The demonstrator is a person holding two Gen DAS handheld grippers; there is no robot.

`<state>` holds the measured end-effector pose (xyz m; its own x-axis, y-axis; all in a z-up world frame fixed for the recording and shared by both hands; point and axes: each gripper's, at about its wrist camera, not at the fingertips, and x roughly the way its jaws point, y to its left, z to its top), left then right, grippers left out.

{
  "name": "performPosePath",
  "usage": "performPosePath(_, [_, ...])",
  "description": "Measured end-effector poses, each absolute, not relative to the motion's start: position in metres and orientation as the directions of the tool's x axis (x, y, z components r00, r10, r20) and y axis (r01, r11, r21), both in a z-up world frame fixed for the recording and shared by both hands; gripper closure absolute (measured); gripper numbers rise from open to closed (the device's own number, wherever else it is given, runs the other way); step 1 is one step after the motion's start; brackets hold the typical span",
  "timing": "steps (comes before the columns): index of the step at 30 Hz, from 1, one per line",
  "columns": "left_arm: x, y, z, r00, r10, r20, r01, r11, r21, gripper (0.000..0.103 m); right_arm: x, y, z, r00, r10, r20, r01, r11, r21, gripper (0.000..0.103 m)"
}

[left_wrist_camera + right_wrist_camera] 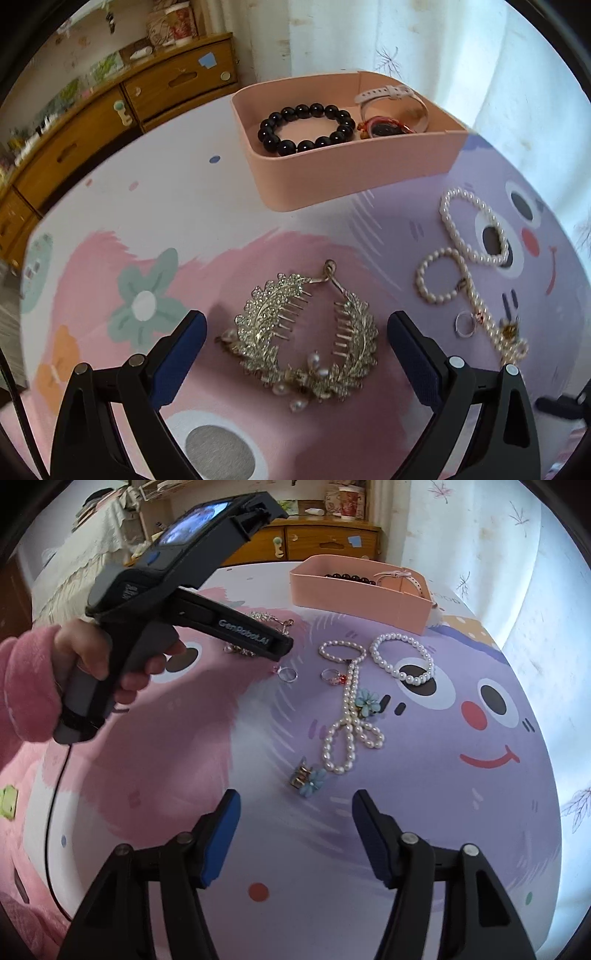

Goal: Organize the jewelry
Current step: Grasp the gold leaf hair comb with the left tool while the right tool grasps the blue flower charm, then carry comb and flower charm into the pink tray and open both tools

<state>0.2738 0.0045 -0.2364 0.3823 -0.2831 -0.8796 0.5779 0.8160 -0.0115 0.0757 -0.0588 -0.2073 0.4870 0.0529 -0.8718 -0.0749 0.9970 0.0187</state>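
Note:
A rhinestone leaf hair comb [306,339] with pearl drops lies on the cartoon tablecloth [177,192]. My left gripper [295,315] stands open around it, one blue pad [184,347] on each side, neither touching. The pink box [354,173] behind holds a black bead bracelet [306,127], a pink-strapped watch [391,96] and a red piece [384,127]. My right gripper [296,794] is open and empty, just short of a blue flower clip [308,775]. Beyond it lie a pearl necklace [349,701], a second flower clip [367,701], a pearl bracelet [402,657] and two rings [288,674].
A hand in a pink sleeve [26,686] holds the left gripper's body [177,576] over the table's left side. The pink box [362,590] stands at the far edge. A wooden drawer cabinet [92,122] and a white curtain [443,44] are behind the table.

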Motion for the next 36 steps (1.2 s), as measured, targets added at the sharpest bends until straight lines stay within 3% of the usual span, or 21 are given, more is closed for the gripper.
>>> performPosePath(5, [0.276, 0.007, -0.238, 0.398, -0.298, -0.868, 0.574, 0.818, -0.017, 0.006, 0.083, -0.057, -0.211, 0.486, 0.028, -0.874, -0.029, 0.999, 0.015, 0.062])
performPosePath(8, [0.273, 0.01, -0.236, 0.406, -0.316, -0.858, 0.589, 0.808, -0.019, 0.018, 0.084, -0.057, -0.214, 0.47, 0.025, -0.882, -0.014, 1.0, 0.021, 0.076])
performPosePath(10, [0.27, 0.013, -0.233, 0.418, -0.324, -0.849, 0.589, 0.808, -0.018, 0.031, 0.084, -0.057, -0.215, 0.469, 0.02, -0.883, -0.011, 1.0, 0.017, 0.082])
performPosePath(14, [0.267, 0.016, -0.231, 0.418, -0.322, -0.85, 0.58, 0.814, -0.022, 0.032, 0.085, -0.059, -0.216, 0.464, 0.035, -0.885, -0.017, 0.999, 0.03, 0.089])
performPosePath(17, [0.266, 0.021, -0.225, 0.431, -0.344, -0.834, 0.556, 0.829, -0.054, 0.046, 0.085, -0.061, -0.217, 0.461, 0.044, -0.886, -0.017, 0.999, 0.041, 0.089])
performPosePath(20, [0.273, 0.028, -0.218, 0.431, -0.353, -0.83, 0.513, 0.853, -0.096, 0.074, 0.086, -0.062, -0.217, 0.459, 0.056, -0.887, -0.017, 0.998, 0.054, 0.09])
performPosePath(26, [0.274, 0.025, -0.227, 0.423, -0.283, -0.861, 0.513, 0.858, -0.03, 0.077, 0.09, -0.064, -0.213, 0.461, 0.072, -0.885, -0.033, 0.997, 0.064, 0.091])
performPosePath(36, [0.263, 0.023, -0.211, 0.463, -0.274, -0.843, 0.493, 0.87, -0.012, 0.078, 0.094, -0.068, -0.201, 0.487, 0.111, -0.866, -0.07, 0.994, 0.088, 0.091])
